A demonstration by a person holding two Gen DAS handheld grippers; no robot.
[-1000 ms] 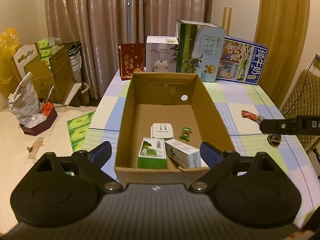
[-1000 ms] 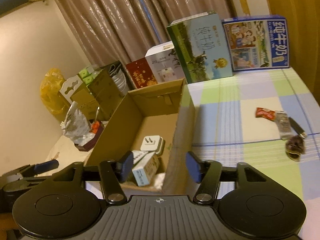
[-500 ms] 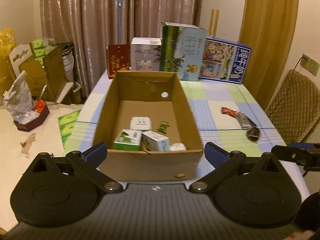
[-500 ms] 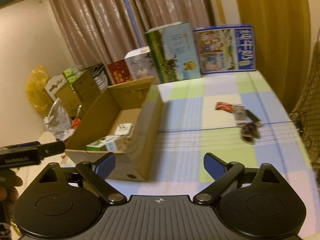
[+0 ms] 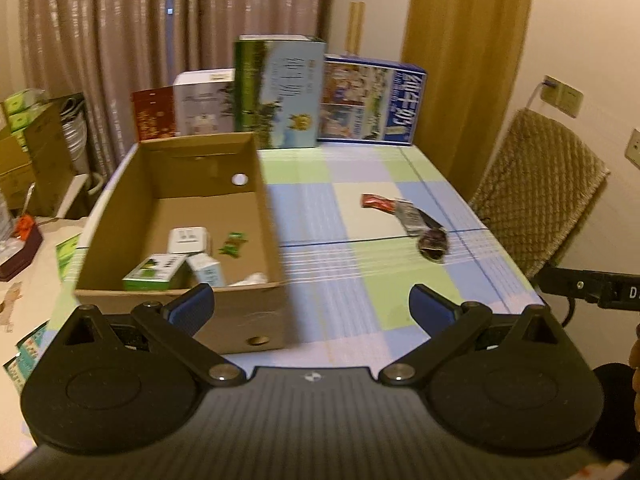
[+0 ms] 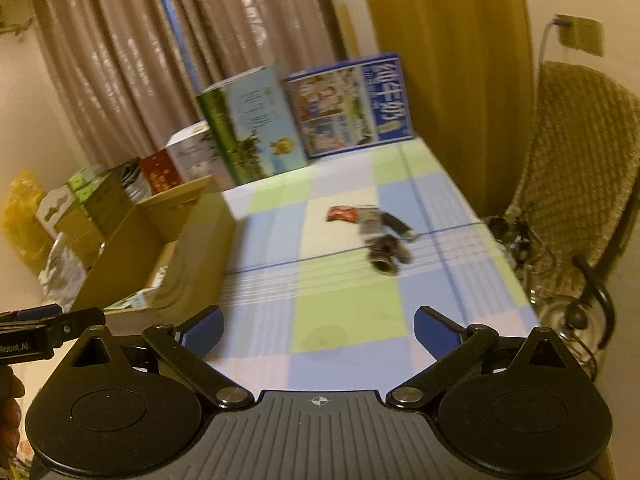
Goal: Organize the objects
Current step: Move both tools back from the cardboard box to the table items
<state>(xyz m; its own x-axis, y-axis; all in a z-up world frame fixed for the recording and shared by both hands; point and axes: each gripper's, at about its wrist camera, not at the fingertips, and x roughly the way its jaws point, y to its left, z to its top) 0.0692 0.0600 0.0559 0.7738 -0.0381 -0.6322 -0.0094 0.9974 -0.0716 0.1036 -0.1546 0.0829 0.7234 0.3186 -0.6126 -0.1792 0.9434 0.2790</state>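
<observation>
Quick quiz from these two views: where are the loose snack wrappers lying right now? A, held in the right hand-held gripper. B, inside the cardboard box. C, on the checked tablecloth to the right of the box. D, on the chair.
C: the snack wrappers lie on the bare checked tablecloth, apart from the cardboard box and to its right; both hand-held grippers are open and empty.

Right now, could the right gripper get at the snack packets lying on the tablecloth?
Probably yes: the right gripper has its jaws open, and only bare tablecloth lies between it and the snack packets.
</observation>
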